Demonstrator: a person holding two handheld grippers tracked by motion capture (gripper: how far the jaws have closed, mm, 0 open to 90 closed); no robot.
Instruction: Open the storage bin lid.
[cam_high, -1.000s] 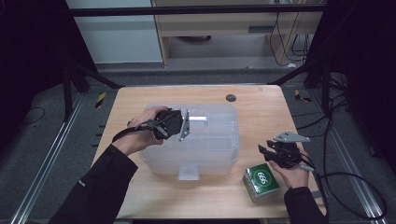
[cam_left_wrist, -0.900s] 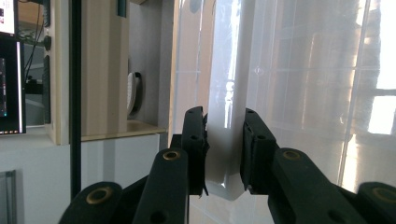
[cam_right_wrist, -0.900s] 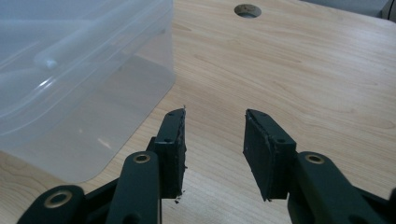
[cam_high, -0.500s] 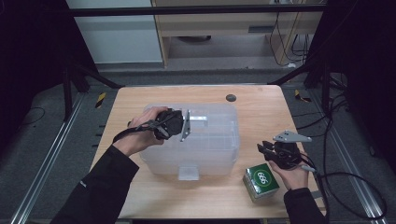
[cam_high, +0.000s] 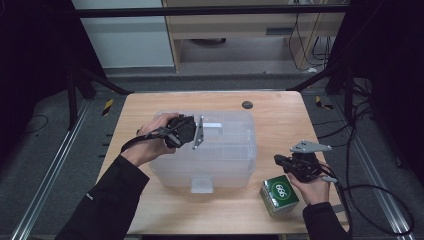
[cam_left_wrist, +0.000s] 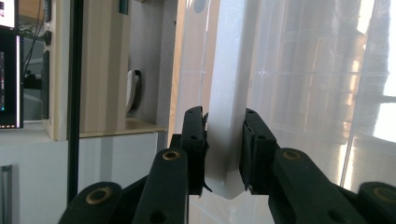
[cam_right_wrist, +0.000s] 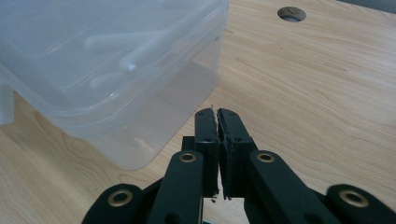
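A translucent plastic storage box with its lid on stands in the middle of the wooden table. My left gripper lies over the lid's left part, held sideways. In the left gripper view it is shut on a white plastic bar of the lid. My right gripper hovers low over the table just right of the box. Its jaws have just been closing, and in the right gripper view they meet with nothing between them. The box corner sits ahead of them to the left.
A green carton with a white logo rests near the table's front edge under my right hand. A round cable hole lies behind the box. A white latch sticks out at the box's front. Cables trail off the right side.
The right gripper's jaws have come together from apart, with nothing caught in them. The left gripper and the box have not moved.
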